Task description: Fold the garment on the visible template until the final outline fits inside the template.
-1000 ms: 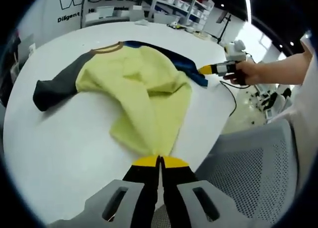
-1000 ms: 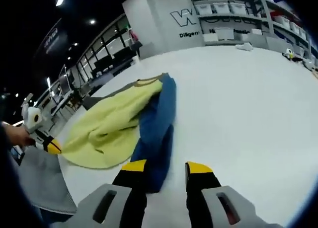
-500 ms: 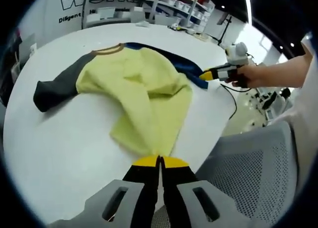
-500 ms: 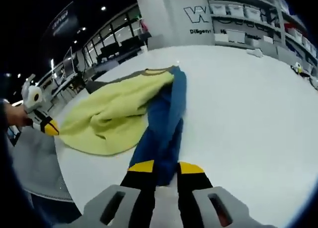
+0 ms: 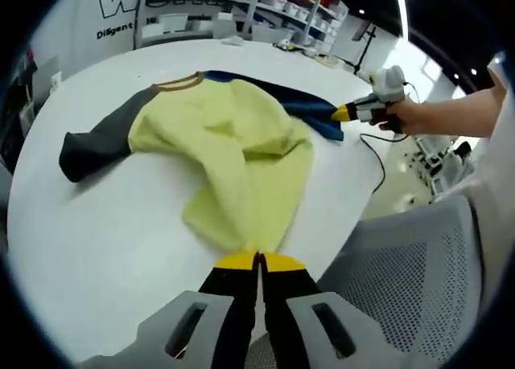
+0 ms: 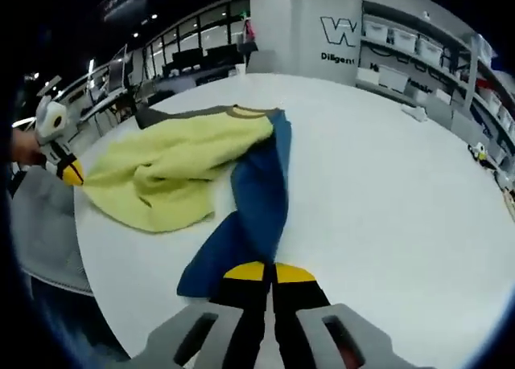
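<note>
Yellow fabric of garment spread over white round table, lower hem bunched and drawn toward near table edge. Left gripper at that hem, yellow-tipped jaws pressed together with yellow cloth pinched between them. Dark grey sleeve lying out flat to left of yellow body in left gripper view, brown-trimmed collar at far end. Blue sleeve running along far side of yellow body toward table's right edge, its end clamped by right gripper, held in a hand reaching in from right.

In right gripper view, blue sleeve stretched as a long, slightly twisted strip from collar down to right gripper; jaws closed tight on sleeve's end, only a thin line between yellow tips. Yellow body rumpled to left of blue strip, one corner pulled out to left gripper at table's rim. Bare white tabletop to right of sleeve.

Grey mesh chair back just beside table near left gripper. Shelving with white bins and wall lettering behind table. No template outline discernible under or around garment.
</note>
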Available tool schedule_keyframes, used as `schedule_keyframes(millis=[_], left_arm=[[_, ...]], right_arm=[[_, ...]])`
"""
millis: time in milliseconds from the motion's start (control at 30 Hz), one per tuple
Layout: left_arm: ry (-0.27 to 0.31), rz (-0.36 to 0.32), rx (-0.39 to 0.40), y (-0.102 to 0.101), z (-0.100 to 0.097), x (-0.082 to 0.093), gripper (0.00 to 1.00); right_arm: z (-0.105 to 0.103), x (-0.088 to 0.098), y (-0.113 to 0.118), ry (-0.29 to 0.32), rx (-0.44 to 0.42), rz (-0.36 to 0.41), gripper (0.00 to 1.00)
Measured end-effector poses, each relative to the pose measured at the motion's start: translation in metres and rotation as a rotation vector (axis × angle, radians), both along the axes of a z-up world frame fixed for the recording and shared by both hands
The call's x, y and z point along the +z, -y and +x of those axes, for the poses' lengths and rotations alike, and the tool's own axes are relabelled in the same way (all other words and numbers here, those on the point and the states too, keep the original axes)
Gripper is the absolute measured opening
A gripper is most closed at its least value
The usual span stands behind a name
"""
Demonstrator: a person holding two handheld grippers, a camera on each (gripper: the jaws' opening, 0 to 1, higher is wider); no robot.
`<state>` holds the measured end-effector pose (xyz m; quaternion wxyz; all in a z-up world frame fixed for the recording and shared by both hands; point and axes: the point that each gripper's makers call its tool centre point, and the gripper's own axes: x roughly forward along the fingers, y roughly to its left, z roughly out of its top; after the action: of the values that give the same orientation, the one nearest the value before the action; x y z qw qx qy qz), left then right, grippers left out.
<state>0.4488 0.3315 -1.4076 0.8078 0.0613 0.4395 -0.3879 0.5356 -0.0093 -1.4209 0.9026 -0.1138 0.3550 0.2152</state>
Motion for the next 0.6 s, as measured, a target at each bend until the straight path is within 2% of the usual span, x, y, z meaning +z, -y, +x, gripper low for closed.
schedule_keyframes(millis=[200, 267, 467, 600], left_arm=[[0.002, 0.006, -0.009, -0.001, 0.001, 0.002, 0.00], [0.001, 0.008, -0.013, -0.001, 0.000, 0.002, 0.00], [-0.001, 0.012, -0.022, 0.001, 0.000, 0.003, 0.00], [-0.002, 0.015, -0.024, 0.000, 0.000, 0.004, 0.00]], right_arm=[[0.020, 0.015, 0.036, 0.043, 0.064, -0.182, 0.00], [0.030, 0.023, 0.046, 0.059, 0.066, -0.197, 0.00], [0.063, 0.047, 0.082, 0.099, 0.134, -0.351, 0.00], [0.082, 0.059, 0.098, 0.102, 0.151, -0.394, 0.00]])
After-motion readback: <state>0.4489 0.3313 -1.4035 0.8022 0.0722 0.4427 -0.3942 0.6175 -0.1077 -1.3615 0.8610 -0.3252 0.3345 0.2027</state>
